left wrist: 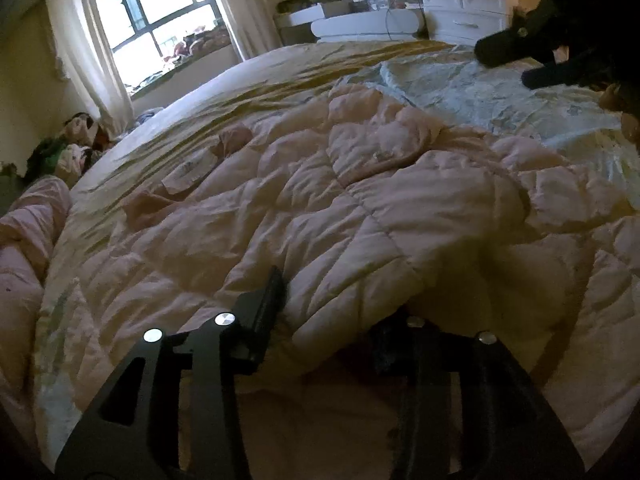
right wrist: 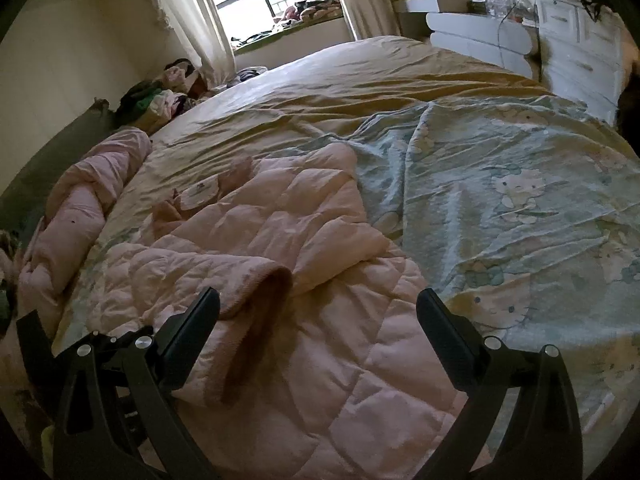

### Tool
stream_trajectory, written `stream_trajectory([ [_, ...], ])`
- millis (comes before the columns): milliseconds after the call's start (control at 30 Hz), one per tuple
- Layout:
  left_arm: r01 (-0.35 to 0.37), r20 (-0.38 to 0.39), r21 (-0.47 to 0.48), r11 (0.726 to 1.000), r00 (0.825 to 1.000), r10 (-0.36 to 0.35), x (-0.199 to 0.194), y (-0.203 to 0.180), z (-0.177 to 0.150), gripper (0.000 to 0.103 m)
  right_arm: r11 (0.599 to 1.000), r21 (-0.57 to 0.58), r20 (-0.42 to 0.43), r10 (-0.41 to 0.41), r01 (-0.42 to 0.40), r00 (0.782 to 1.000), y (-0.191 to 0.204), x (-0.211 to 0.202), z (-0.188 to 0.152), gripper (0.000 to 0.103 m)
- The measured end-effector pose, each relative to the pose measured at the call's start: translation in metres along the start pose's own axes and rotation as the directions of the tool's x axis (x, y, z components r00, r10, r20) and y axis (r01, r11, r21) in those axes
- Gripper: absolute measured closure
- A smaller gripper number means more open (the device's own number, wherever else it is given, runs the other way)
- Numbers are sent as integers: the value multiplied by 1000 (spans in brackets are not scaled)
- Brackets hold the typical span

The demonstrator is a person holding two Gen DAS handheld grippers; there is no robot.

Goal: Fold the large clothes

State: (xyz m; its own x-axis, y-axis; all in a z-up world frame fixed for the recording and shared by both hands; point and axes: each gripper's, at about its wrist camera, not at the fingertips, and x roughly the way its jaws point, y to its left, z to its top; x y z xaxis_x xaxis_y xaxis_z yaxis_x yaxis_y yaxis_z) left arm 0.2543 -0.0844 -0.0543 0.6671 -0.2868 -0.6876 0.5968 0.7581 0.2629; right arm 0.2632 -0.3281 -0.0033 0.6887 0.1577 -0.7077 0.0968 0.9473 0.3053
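**Pink quilted coat spread on the bed, both claws low over its near edge**

At the far left a rolled pink padded bundle [right wrist: 80, 216] lies along the bed's edge, with a heap of mixed clothes [right wrist: 160, 100] beyond it near the pale curtain [right wrist: 192, 28].

Your left claw [left wrist: 332, 312] sits at the near hem of the large pale pink quilted coat [left wrist: 340, 208]. Its fingers stand partly apart, and a fold of the coat bulges between them and hides the right fingertip; you cannot tell whether the pads press on the cloth.

The coat lies rumpled across the middle of the bed, on the mustard-yellow sheet [right wrist: 340, 92], one sleeve with a ribbed cuff [right wrist: 264, 284] folded back over the body.

Your right claw [right wrist: 320, 312] is spread wide, holding nothing, its fingers on either side of the coat's lower part, the left finger just beside that cuff.

Further right, a light blue cartoon-print blanket [right wrist: 500, 200] covers the bed beside the coat. A white chest of drawers [right wrist: 576, 48] stands behind.
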Motion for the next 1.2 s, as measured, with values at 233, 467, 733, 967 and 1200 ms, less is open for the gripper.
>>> stream_trajectory([
  [233, 200, 113, -154, 968, 977, -183, -41, 26, 15, 21, 993, 78, -18, 85, -83, 996, 6, 10, 6, 5],
  [467, 79, 169, -309, 948, 985, -27, -60, 82, 10, 9, 964, 161, -73, 224, -210, 972, 24, 37, 3, 5],
  [733, -95, 79, -549, 831, 983, 165, -68, 170, -19, 9, 960, 183, -132, 237, -211, 962, 38, 71, 0, 28],
  [967, -178, -17, -690, 701, 973, 231, -63, 225, -58, 9, 970, 148, -104, 210, -193, 972, 42, 91, 0, 95],
  [1200, -187, -45, -794, 579, 967, 251, -68, 259, -89, 9, 972, -80, 32, 223, -220, 974, 84, 58, 39, 97],
])
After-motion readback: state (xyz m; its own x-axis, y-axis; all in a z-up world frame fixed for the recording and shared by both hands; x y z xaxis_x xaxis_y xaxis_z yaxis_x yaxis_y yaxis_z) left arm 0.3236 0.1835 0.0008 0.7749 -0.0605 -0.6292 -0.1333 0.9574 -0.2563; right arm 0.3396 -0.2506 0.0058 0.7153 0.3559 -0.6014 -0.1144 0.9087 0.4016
